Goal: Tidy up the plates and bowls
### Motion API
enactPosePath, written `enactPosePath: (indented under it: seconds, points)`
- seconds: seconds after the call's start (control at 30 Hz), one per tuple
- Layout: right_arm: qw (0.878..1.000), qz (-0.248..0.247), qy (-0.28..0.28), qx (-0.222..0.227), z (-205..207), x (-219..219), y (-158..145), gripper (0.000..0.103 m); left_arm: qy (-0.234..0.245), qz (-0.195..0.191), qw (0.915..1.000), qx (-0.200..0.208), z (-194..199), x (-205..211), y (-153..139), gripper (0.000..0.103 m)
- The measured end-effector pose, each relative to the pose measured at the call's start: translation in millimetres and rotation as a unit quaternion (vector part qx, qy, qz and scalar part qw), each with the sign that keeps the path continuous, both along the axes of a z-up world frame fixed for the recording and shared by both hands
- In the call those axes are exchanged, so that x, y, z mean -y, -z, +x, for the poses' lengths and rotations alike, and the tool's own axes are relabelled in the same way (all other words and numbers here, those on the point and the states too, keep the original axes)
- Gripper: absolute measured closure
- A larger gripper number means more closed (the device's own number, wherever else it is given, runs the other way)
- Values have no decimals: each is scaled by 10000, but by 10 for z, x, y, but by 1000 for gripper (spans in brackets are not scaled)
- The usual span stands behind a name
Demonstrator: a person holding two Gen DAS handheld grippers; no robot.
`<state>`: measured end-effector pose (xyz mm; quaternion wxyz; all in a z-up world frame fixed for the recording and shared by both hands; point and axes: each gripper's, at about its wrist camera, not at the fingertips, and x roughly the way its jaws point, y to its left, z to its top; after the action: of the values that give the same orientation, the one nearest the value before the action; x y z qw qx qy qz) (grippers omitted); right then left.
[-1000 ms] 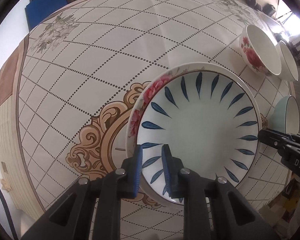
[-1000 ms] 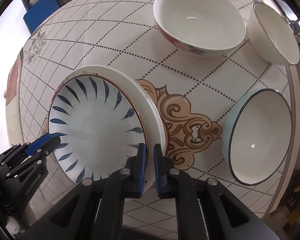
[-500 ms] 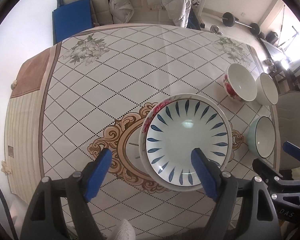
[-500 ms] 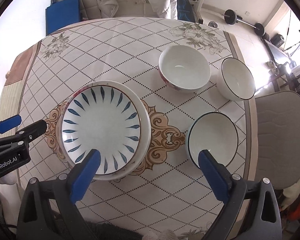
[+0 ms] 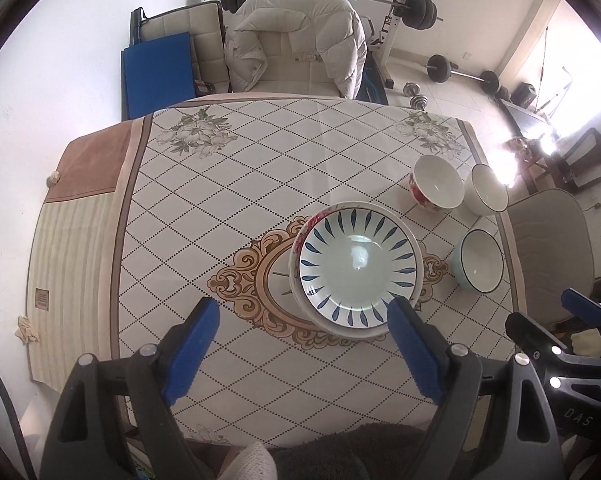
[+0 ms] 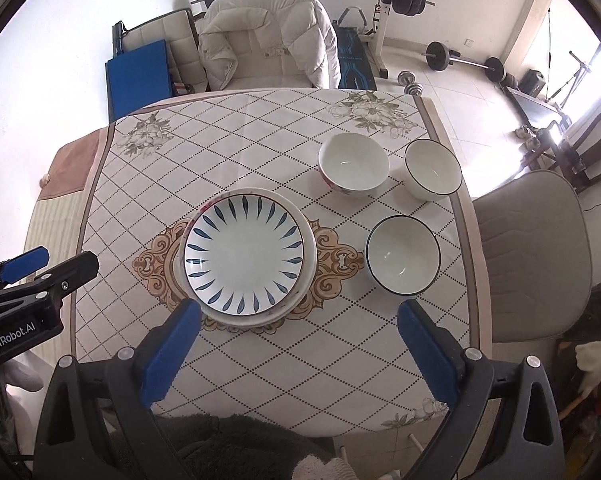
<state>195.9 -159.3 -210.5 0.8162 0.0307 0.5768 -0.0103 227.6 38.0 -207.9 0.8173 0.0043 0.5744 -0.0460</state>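
I am looking down on the tabletop (image 6: 260, 148), which is wearing a diamond-checked cloth with a tan scroll medallion at its middle. Beyond its far edge a chair draped with a pale quilted jacket (image 6: 260, 36) is standing, and a grey padded chair (image 6: 536, 256) is sitting off the right edge.

On the medallion the blue-leaf plate (image 6: 244, 256) is lying stacked inside a larger floral-rimmed plate (image 5: 306, 228), whose red flowers are peeking out on the left side. Three bowls are sitting upright to the right of the stack, none touching it: the pale blue bowl (image 6: 402, 260) nearest, the red-flowered bowl (image 6: 352, 170) farther back, and the dark-rimmed white bowl (image 6: 432, 168) just beside that one, toward the table corner.

I am holding both grippers above the near edge, clear of everything. The left gripper (image 5: 304, 344) is spread wide — the plate stack is lying just ahead of its right-hand blue pad, nothing between the pads but cloth. The right gripper (image 6: 300, 352) is likewise gaping wide, with the stack ahead of its left pad and the pale blue bowl ahead of its right pad — neither one touched. In the right wrist view the left gripper's black body is showing at the left edge, beside the table.
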Motion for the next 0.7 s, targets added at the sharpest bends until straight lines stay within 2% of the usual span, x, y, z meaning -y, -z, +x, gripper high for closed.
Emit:
enactPosePath:
  seconds: [0.2, 0.37, 0.53, 0.7]
  points:
    - [9995, 151, 181, 192, -244, -84, -195, 3, 67, -26, 9996, 289, -190, -52, -174, 17]
    - [9961, 739, 355, 336, -336, -12, -140, 3, 165, -94, 9987, 483, -241, -59, -189, 17]
    - [9913, 1024, 756, 337, -392, 281, -24, 3, 381, -6, 9966, 732, -222, 71, -185, 17]
    - [9892, 965, 1046, 351, -427, 734, 30, 3, 588, -173, 9961, 627, -108, 320, -124, 17]
